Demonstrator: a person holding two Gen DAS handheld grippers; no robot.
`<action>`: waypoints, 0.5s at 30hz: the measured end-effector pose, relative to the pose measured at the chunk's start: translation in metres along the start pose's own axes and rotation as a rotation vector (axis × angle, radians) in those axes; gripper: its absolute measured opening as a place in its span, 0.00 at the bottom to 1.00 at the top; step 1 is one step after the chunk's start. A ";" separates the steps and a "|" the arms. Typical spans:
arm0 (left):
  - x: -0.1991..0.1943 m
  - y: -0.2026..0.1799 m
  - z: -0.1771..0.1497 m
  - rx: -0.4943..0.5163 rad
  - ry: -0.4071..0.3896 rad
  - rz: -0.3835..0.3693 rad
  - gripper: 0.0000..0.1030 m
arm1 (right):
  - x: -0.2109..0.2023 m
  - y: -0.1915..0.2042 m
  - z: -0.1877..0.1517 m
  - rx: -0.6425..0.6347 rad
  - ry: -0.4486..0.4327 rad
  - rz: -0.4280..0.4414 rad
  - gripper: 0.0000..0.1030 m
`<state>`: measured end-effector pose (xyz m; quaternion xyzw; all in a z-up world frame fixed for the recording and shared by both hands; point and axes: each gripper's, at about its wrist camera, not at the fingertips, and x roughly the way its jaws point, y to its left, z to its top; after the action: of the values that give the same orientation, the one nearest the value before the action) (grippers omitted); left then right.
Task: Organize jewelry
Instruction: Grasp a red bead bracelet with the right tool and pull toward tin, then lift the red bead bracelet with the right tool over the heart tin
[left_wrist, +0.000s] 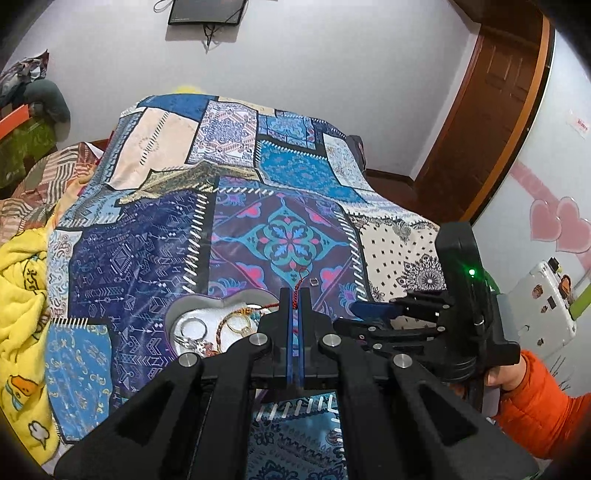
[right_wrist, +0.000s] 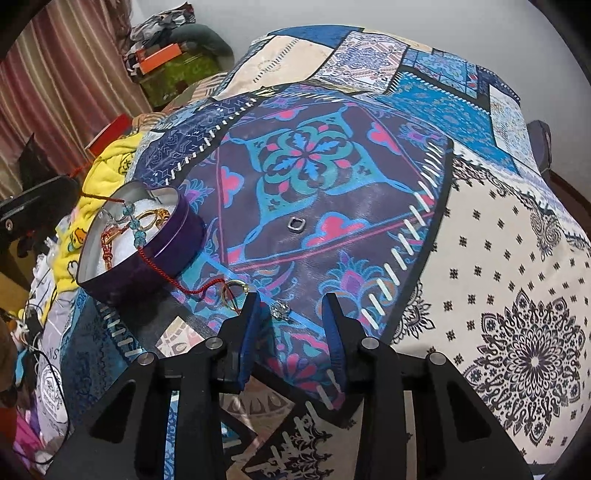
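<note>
The left gripper (left_wrist: 294, 295) is closed on a red braided cord (left_wrist: 297, 286), pinched between its blue pads just above the heart-shaped tin (right_wrist: 173, 236). The right gripper (right_wrist: 291, 306) stands open, holding nothing, low over the patchwork bedspread (right_wrist: 480, 236) near its front edge. The tin sits toward the left edge of the bedspread and already holds gold rings (right_wrist: 153, 216), blue beads (right_wrist: 133, 221) and a red-and-gold cord piece. The red cord runs out over the tin's purple wall to a gold ring (right_wrist: 233, 290) lying beside the right gripper's left finger; a small silver piece (right_wrist: 281, 309) lies between the right gripper's fingers, and a silver square ring (right_wrist: 294, 223) lies alone near the centre. Risk: lifting the cord may drag the tin or spill its contents, since the cord crosses the rim. The right wrist view shows the cord's path and the loose items; the left wrist view alone shows the grip.
</note>
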<state>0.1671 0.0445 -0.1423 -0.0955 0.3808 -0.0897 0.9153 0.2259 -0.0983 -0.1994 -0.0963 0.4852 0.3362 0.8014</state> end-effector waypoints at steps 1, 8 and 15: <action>0.001 -0.001 -0.001 0.002 0.004 -0.002 0.00 | 0.001 0.001 0.000 -0.007 0.000 -0.011 0.28; 0.002 -0.003 -0.002 0.016 0.008 0.002 0.00 | 0.001 -0.010 -0.001 0.026 -0.011 0.001 0.09; 0.001 -0.004 -0.002 0.007 0.013 -0.008 0.00 | -0.013 -0.011 -0.004 0.055 -0.038 -0.003 0.09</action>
<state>0.1663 0.0398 -0.1431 -0.0932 0.3860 -0.0954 0.9128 0.2259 -0.1145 -0.1920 -0.0684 0.4788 0.3234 0.8133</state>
